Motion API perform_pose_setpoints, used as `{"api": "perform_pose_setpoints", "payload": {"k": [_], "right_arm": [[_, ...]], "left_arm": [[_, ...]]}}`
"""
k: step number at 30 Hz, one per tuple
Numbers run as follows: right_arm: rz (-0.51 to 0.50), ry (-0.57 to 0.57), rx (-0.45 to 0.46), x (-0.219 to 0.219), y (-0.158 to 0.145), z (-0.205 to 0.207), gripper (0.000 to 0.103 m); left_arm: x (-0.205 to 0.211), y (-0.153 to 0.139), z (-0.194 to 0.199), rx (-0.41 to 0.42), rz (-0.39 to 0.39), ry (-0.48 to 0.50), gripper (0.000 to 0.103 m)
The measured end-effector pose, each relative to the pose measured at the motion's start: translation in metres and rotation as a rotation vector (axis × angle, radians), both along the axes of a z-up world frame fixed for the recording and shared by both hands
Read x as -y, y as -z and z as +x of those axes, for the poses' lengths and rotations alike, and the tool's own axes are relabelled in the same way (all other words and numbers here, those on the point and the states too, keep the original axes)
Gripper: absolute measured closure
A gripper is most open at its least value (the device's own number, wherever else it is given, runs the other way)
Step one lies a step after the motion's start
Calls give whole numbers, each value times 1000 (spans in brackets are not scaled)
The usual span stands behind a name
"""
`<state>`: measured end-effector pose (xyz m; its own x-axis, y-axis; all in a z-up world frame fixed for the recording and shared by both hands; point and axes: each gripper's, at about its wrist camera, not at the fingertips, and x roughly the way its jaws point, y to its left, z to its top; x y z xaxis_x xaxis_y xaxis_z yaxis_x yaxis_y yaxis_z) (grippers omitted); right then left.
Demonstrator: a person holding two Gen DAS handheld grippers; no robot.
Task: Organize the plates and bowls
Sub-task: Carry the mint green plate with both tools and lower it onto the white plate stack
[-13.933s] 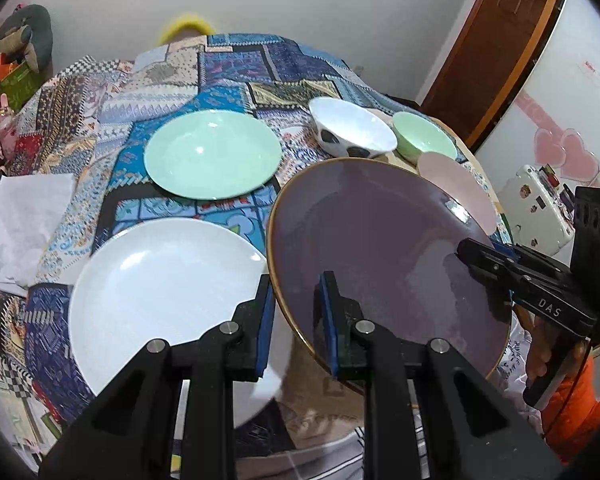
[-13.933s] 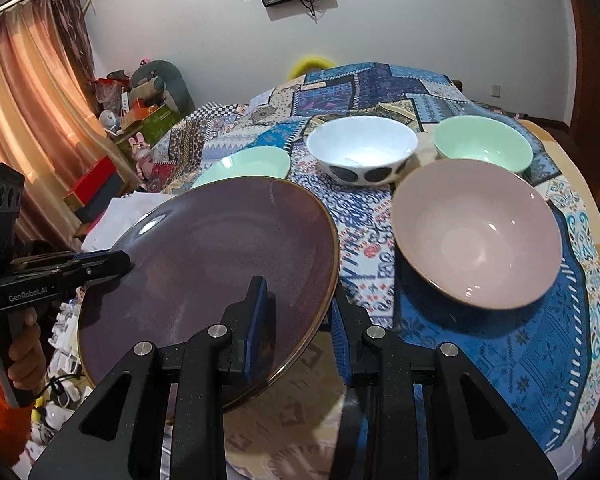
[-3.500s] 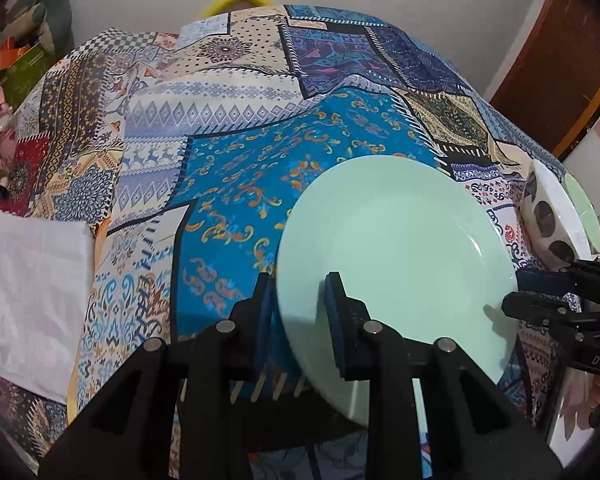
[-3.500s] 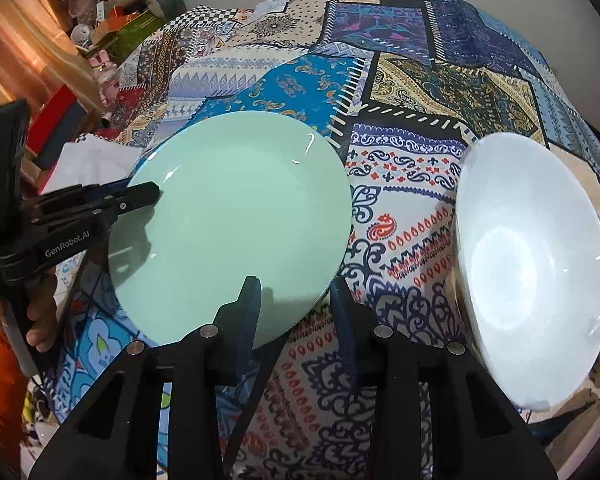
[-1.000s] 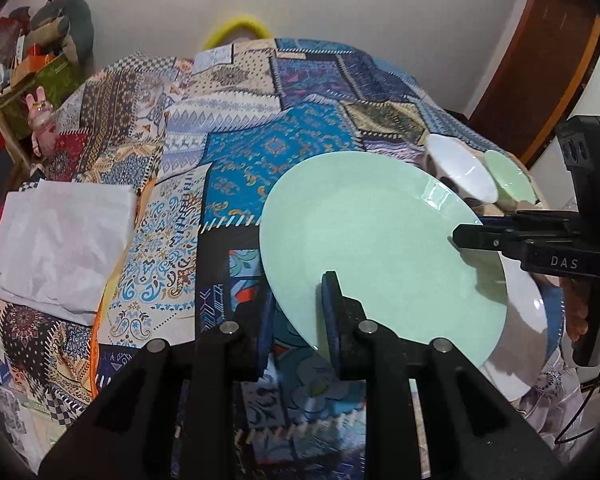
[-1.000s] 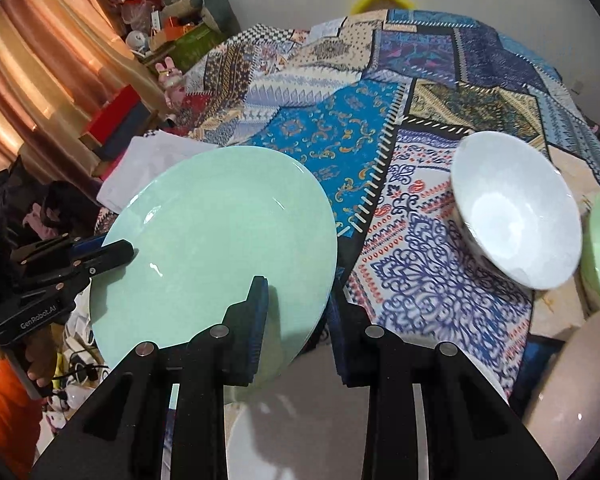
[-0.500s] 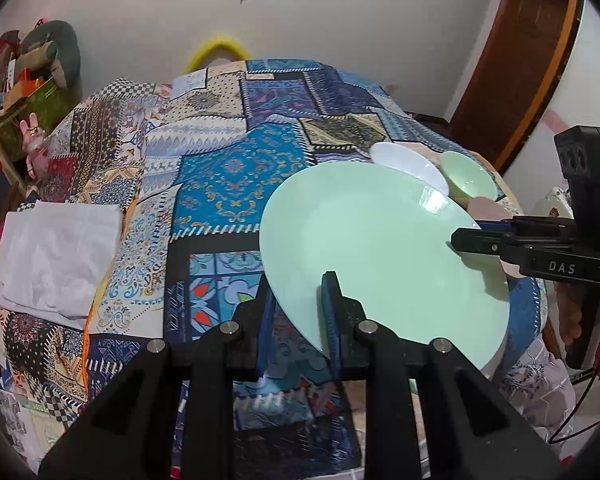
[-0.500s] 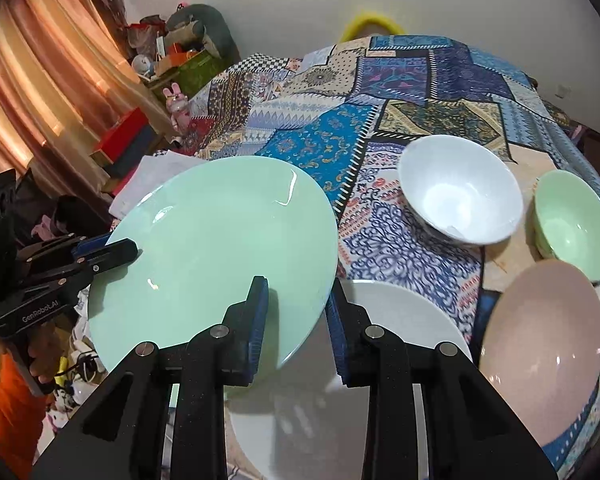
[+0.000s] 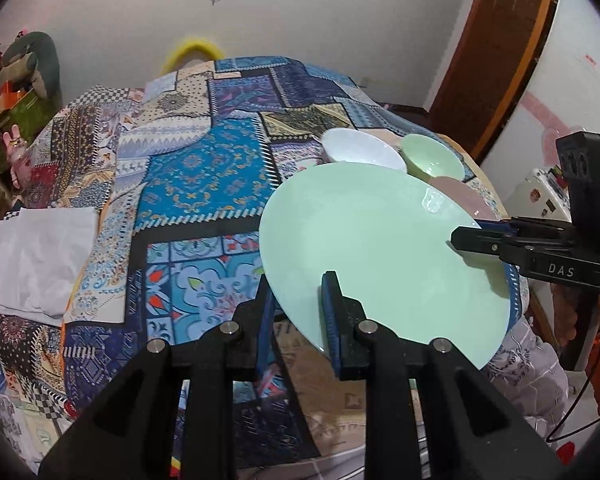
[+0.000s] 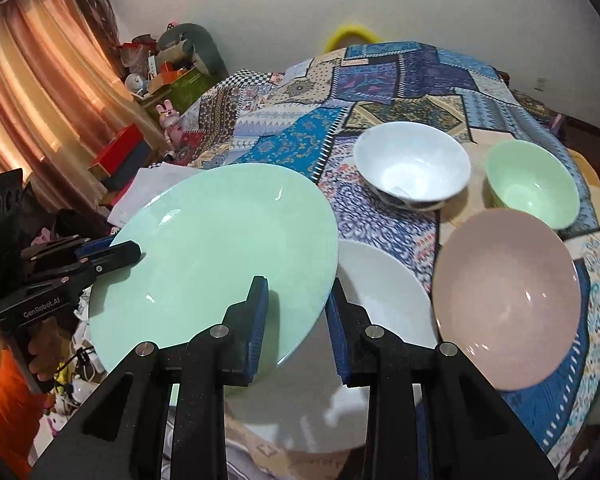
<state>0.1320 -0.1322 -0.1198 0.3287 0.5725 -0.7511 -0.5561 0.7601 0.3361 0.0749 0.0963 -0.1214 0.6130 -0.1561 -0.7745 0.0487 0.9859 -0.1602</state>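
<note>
Green plate [image 10: 220,248] now lifted off the table [image 9: 204,176] — you hold it over the white plate [image 10: 380,288], both grippers' jaws clamped on its rim; stacking comes next.

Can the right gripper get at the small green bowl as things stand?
Probably not yet. The right gripper is shut on the round mint-green plate, shared with the left gripper. The small green bowl itself sits uncovered beyond the pink bowl.

white wall [image 9: 340,12] | wooden door [image 9: 496,48] | orange curtains [image 10: 40,80] | patchwork tablecloth [image 9: 204,176]
</note>
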Motion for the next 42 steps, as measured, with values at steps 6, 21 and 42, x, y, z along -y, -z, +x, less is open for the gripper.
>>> {"api": "perform_pose_setpoints", "payload": {"k": [6, 21, 42], "right_arm": [[20, 26, -12, 19, 5, -8, 76], [42, 82, -68, 46, 35, -16, 76], [65, 124, -162, 63, 67, -9, 76]], "left_arm": [[14, 7, 2, -20, -6, 27, 80], [42, 42, 19, -127, -3, 70, 80], [57, 80, 42, -215, 41, 86, 79]]}}
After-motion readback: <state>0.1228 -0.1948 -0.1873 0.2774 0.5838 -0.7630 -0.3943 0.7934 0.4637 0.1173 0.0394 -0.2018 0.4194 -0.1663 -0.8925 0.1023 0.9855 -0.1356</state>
